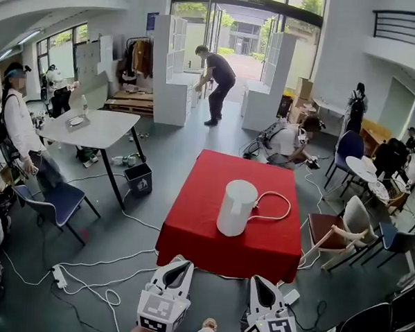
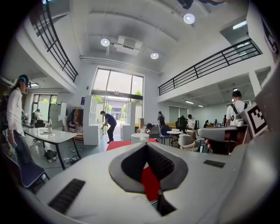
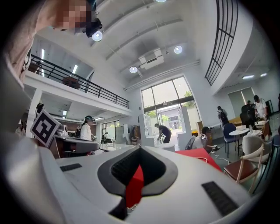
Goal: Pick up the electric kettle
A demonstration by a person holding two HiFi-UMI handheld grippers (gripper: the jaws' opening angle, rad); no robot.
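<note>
**A:** Head view, read from the left. What fills the left margin?

**B:** A white-topped counter (image 1: 102,130) on dark legs. A blue chair (image 1: 58,201) stands in front of it and a small dark bin (image 1: 139,179) sits by its near leg. A white power strip (image 1: 59,277) lies on the grey floor, with cables trailing from it.

**A:** And the left gripper?

**B:** The left gripper (image 1: 181,262) sits at the lower edge, its marker cube nearest the camera. Its tips point toward the red-draped counter (image 1: 190,223), by that counter's near edge. The left gripper view shows the two jaws brought together at the tips with nothing gripped (red cloth shows through the hollow behind them).

**A:** Where is the electric kettle?

**B:** The electric kettle (image 1: 236,208) is white and cylindrical. It stands upright on the red-draped counter, a little right of centre and toward the near side, apart from both grippers. Its white cord (image 1: 289,208) loops to the right over the cloth.

**A:** The right gripper?

**B:** The right gripper (image 1: 258,278) lies beside the left one, by the same near edge. Its jaws are likewise closed tip to tip and empty.

**A:** The right margin?

**B:** A chair with a brown seat (image 1: 325,230) stands just beside the counter. Beyond it are further chairs, a small round table and seated people.
</note>
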